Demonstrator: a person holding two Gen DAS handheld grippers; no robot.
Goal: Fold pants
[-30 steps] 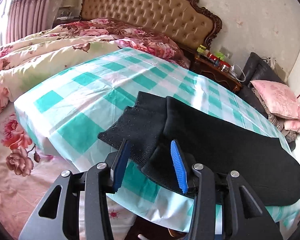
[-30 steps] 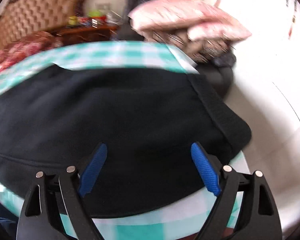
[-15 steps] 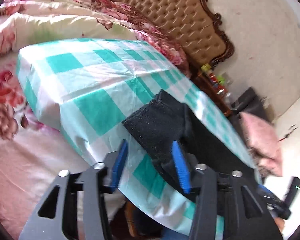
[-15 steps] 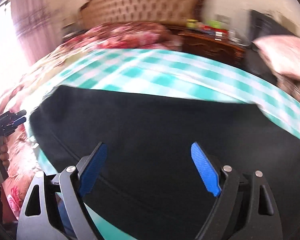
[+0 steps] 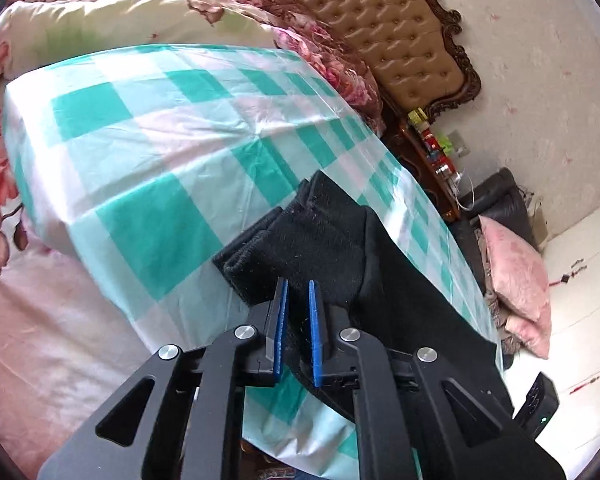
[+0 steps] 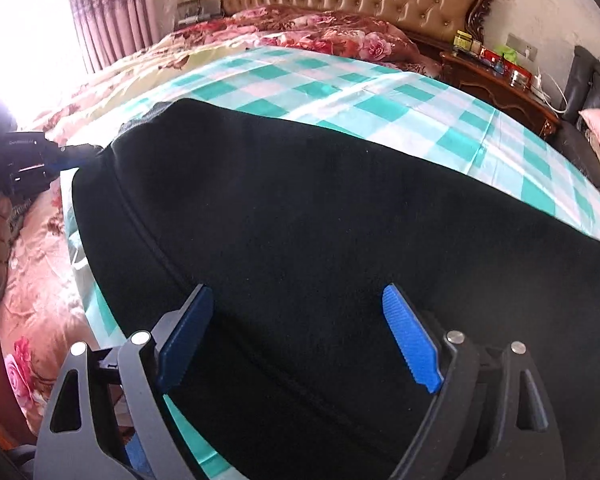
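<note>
Currently I am seeing the black pants lying flat on the checked tablecloth, leg cuffs toward its near-left edge. My left gripper is clamping the near cuff edge, jaws nearly closed on the cloth. My right gripper is hovering over the pants' broad middle, jaws spread wide, gripping nothing.
</note>
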